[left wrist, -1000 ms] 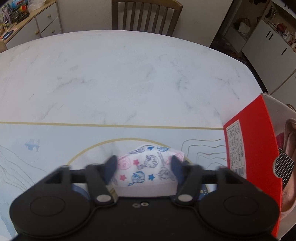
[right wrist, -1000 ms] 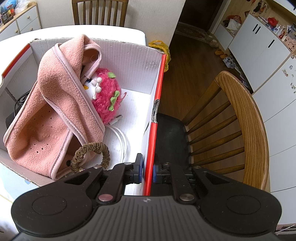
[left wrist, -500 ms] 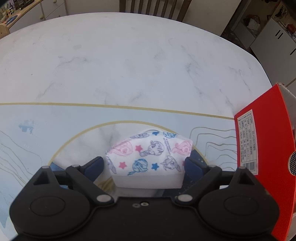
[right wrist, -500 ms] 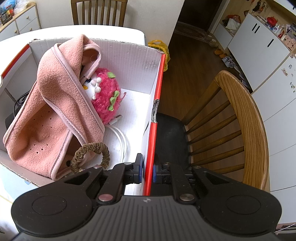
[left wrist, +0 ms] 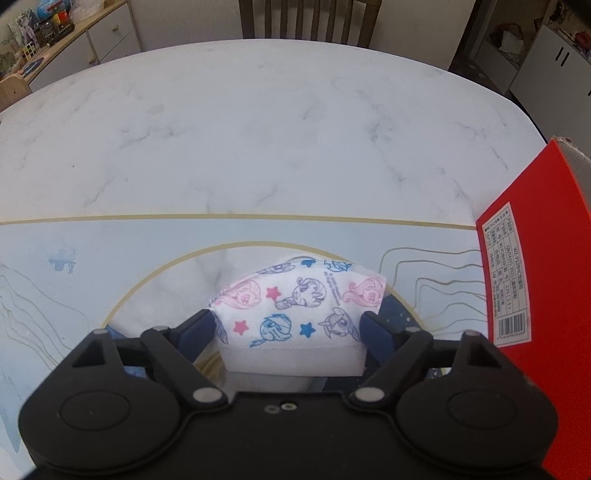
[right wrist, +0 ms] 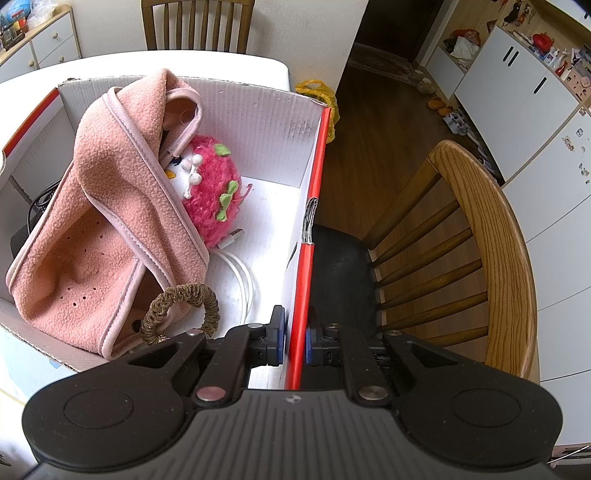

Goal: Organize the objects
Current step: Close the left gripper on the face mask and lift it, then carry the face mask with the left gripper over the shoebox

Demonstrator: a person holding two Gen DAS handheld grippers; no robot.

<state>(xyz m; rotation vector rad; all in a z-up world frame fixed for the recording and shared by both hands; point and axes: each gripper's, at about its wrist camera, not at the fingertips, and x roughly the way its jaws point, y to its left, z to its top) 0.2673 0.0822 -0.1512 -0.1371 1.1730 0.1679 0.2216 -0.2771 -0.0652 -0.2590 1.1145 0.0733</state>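
A white child's face mask (left wrist: 295,314) printed with pink and blue ponies and stars lies on the table mat between the fingers of my left gripper (left wrist: 290,328). The jaws stand wide open, one on each side of the mask, not squeezing it. The red cardboard box (left wrist: 532,295) stands to the right. My right gripper (right wrist: 295,341) is shut on the box's red right wall (right wrist: 314,206). Inside the box lie a pink fleece cloth (right wrist: 110,206), a pink fuzzy plush (right wrist: 214,195), a white cable (right wrist: 243,280) and a brown coiled hair tie (right wrist: 181,306).
The marble table (left wrist: 258,129) stretches ahead of the mask, with a pale blue mat (left wrist: 74,266) under it. A wooden chair (right wrist: 480,258) stands right of the box, another (left wrist: 310,18) at the table's far side. White cabinets (right wrist: 535,110) line the right.
My left gripper's jaws have opened wide around the mask, and the mask now sits further forward between them. The right gripper and box have not moved.
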